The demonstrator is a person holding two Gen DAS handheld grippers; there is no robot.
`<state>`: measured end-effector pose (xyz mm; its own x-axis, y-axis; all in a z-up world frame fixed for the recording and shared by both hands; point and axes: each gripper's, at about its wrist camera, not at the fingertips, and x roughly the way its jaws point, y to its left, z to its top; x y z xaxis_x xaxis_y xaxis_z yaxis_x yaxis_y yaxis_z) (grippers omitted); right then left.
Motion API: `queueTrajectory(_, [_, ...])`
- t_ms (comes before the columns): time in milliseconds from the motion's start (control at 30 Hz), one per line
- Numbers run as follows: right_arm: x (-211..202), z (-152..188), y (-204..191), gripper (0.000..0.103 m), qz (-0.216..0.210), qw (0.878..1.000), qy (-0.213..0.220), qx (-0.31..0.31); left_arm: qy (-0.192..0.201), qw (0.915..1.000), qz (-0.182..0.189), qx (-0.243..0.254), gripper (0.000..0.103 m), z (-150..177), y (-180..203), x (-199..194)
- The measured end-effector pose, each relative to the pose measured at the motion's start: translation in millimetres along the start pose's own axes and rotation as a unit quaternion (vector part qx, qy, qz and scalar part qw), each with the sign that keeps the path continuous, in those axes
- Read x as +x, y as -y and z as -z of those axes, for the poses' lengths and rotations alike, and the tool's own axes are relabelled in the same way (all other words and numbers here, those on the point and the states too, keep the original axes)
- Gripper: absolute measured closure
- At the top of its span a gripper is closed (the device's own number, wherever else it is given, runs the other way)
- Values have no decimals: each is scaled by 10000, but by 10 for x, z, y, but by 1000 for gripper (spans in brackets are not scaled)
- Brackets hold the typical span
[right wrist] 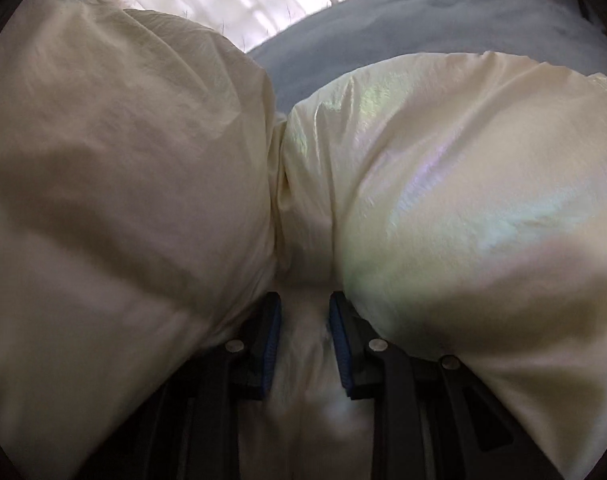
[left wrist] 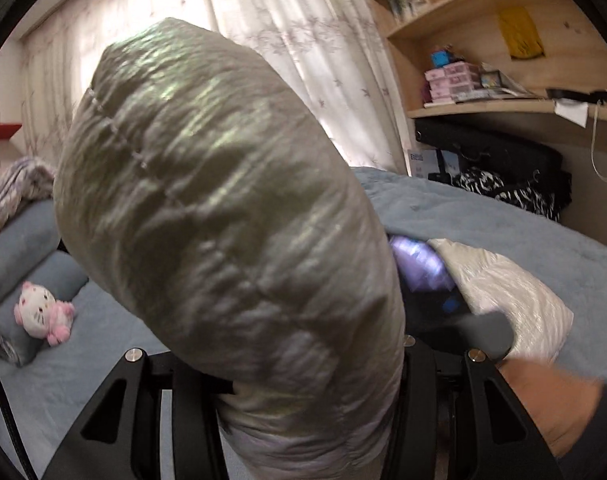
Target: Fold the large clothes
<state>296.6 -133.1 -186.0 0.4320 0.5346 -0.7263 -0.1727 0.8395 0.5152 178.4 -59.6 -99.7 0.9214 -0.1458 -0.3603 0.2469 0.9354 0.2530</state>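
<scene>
- A puffy jacket [left wrist: 231, 216] is clamped by the left gripper [left wrist: 303, 412]; a padded lobe rises straight ahead of the jaws, above the bed [left wrist: 483, 216].
- A fold of the same jacket [right wrist: 443, 184] is pinched narrowly between the right gripper [right wrist: 305, 344] jaws, with padding bulging on both sides.

One puffy jacket [left wrist: 223, 208] fills both pairs of tongs, one plush toy [left wrist: 43, 312] lies left of the left tongs, and two curtains [left wrist: 263, 20] and one bed [left wrist: 483, 216] sit beyond them.
</scene>
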Motion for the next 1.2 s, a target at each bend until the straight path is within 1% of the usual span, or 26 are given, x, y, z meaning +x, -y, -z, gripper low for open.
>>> queueTrajectory(100, [-450, 44, 80, 78, 409, 9984, 330, -214, -112, 9997, -13, 239, 58, 26, 104, -38])
queueTrajectory(133, [-645, 83, 132, 78, 619, 9963, 526, -286, -128, 9994, -26, 313, 58, 27, 144, -50])
queueTrajectory(200, [-944, 166, 265, 78, 886, 9925, 810, -231, -155, 9986, -59, 498, 58, 37, 238, -75])
queueTrajectory(267, [-1184, 259, 423, 78, 1026, 9890, 1064, -23, -194, 9973, -89, 706, 58, 21, 366, -60])
queueTrajectory(367, [-1503, 466, 690, 78, 1240, 9806, 1459, 425, -269, 9937, -129, 1078, 58, 45, 580, -35])
queueTrajectory(433, [-1669, 598, 843, 78, 1380, 9732, 1697, 708, -322, 9893, -142, 1417, 58, 104, 752, -15])
queueTrajectory(500, [-1791, 721, 1011, 78, 1517, 9648, 1906, 996, -380, 9828, -150, 1802, 58, 187, 938, 14])
queueTrajectory(567, [-1866, 805, 1185, 78, 1519, 9581, 2042, 1317, -464, 9722, -153, 2292, 57, 294, 1170, 57])
queueTrajectory(600, [-1872, 834, 1221, 78, 1505, 9562, 2077, 1411, -496, 9629, -170, 2646, 57, 385, 1320, 81])
queueTrajectory(633, [-1889, 872, 1307, 78, 1490, 9539, 2103, 1541, -497, 9561, -179, 2883, 57, 451, 1420, 92])
queueTrajectory(700, [-1926, 923, 1468, 78, 1472, 9510, 2110, 1716, -469, 9365, -264, 3466, 54, 618, 1644, 116])
queueTrajectory(767, [-1950, 1045, 1551, 78, 1450, 9486, 2125, 1843, -251, 9126, -512, 4049, 54, 813, 1838, 98])
queueTrajectory(800, [-1971, 1102, 1567, 78, 1454, 9479, 2124, 1876, -194, 9045, -592, 4218, 54, 881, 1889, 88])
queueTrajectory(833, [-1966, 1122, 1609, 78, 1459, 9470, 2116, 1928, -180, 9015, -615, 4280, 54, 916, 1905, 79])
queueTrajectory(867, [-1955, 1134, 1616, 78, 1449, 9466, 2110, 1963, -180, 9001, -624, 4308, 54, 946, 1907, 65])
queueTrajectory(967, [-1961, 1217, 1675, 78, 1418, 9462, 2062, 2053, -237, 9013, -584, 4287, 53, 987, 1843, 4])
queueTrajectory(1033, [-1967, 1296, 1684, 78, 1387, 9461, 2062, 2074, -248, 9018, -550, 4280, 52, 958, 1857, -32])
queueTrajectory(1167, [-1993, 1302, 1677, 78, 1354, 9473, 2075, 2031, -315, 9026, -401, 4275, 44, 919, 1811, -125])
queueTrajectory(1200, [-2003, 1289, 1679, 78, 1350, 9481, 2071, 2001, -344, 9033, -343, 4263, 40, 828, 1806, -103])
